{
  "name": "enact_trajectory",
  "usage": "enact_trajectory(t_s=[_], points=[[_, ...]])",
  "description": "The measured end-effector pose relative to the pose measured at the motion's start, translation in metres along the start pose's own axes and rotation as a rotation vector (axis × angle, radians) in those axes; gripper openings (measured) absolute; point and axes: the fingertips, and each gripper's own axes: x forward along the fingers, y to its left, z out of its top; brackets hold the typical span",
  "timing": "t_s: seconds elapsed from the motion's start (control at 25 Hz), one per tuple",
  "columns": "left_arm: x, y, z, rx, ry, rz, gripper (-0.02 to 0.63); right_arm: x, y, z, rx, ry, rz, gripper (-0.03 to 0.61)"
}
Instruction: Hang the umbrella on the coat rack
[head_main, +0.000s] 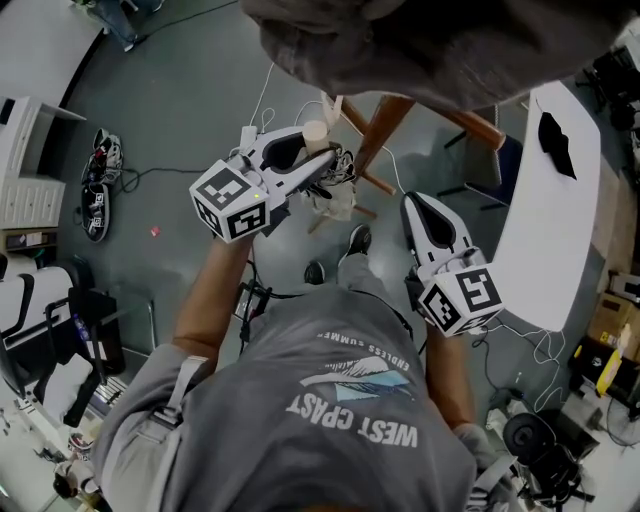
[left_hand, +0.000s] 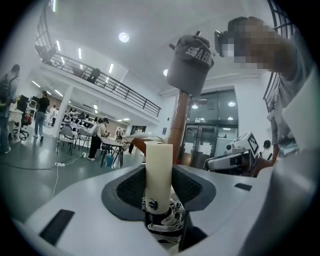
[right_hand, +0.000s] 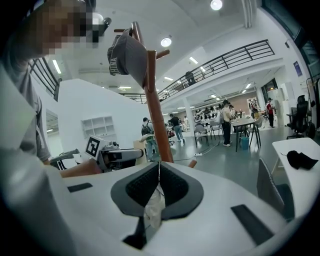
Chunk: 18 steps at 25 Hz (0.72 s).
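Head view: the left gripper holds the folded umbrella just beside the coat rack. Left gripper view: jaws clamped on its cream handle, long axis upright, end pointing up. Right gripper view: the right gripper has its jaws pressed together on a pale strip.

A smooth grey floor runs through a large open hall, with a long white round-ended table at the right and a white open shelf unit at the far left. A mezzanine gallery with a dark metal railing crosses the upper level under a white ceiling lit by round white ceiling lamps and narrow strip lights. Far off stand grey chairs near a pale work table, white cubbyhole shelves against a plain white wall, and tall dark-framed glass doors.
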Motion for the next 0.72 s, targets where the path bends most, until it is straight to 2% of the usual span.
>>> enact_trajectory(t_s=[0.28,0.4,0.56,0.72], points=[[-0.003,0.004,-0.003,-0.021,-0.014,0.004,0.173,0.000,0.002,-0.001,-0.007,0.015,-0.002,0.031],[-0.006,0.010,-0.004,-0.054,-0.035,0.002,0.173,0.001,0.004,-0.003,-0.012,0.020,0.002,0.031],[-0.005,0.016,-0.006,-0.102,-0.057,-0.022,0.173,0.002,0.004,-0.004,-0.019,0.034,0.003,0.031],[-0.004,0.019,-0.006,-0.114,-0.055,-0.042,0.175,0.003,0.005,-0.005,-0.026,0.045,0.007,0.031]])
